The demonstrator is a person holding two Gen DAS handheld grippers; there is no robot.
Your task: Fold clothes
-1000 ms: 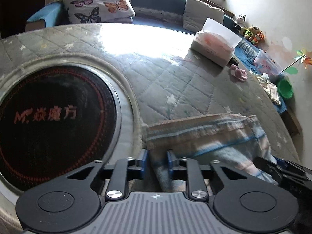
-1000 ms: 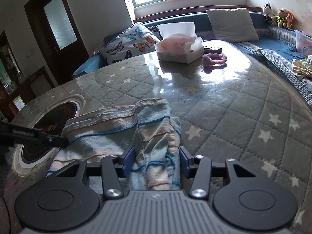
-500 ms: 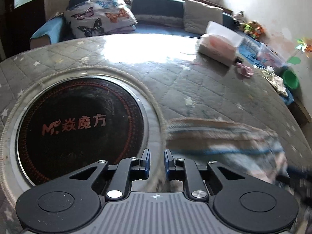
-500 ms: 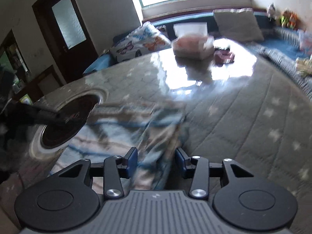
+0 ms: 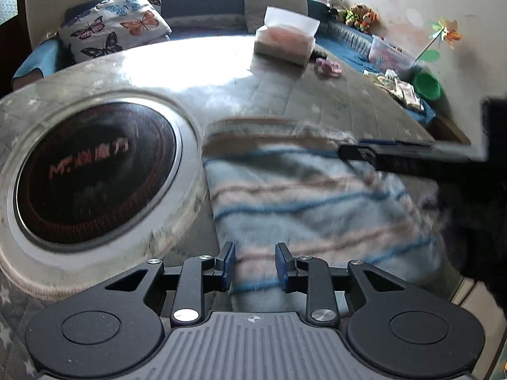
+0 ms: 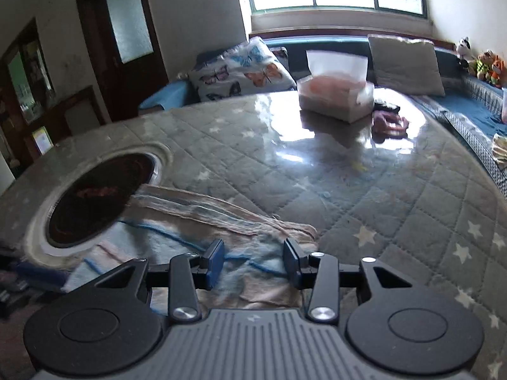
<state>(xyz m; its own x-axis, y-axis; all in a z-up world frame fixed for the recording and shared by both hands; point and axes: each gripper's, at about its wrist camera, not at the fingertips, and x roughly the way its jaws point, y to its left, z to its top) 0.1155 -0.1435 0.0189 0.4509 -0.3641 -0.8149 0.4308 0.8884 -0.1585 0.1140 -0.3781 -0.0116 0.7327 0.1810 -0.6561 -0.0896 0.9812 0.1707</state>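
The left claw (image 5: 252, 264) stands open, its blue-padded jaws parted with nothing between them, above the near edge of the striped cloth (image 5: 304, 196). The cloth spreads away from it toward the far right, lying flat on the quilted, star-patterned surface (image 5: 285, 95), with its left edge just beside the round dark inset plate (image 5: 92, 174) that bears red lettering. The right claw (image 6: 253, 264) is likewise wide open and holds nothing; the striped cloth (image 6: 190, 218) lies under and beyond its jaws, bunched in folds at its far right corner and stretching left to the rim of the inset plate (image 6: 95, 199). In the left wrist view the right claw (image 5: 364, 152) reaches in from the right over the cloth's far edge. Farther off on the surface stand a tissue box (image 6: 336, 98) and a small pink bundle (image 6: 389, 123), with a butterfly cushion (image 6: 240, 72) behind.
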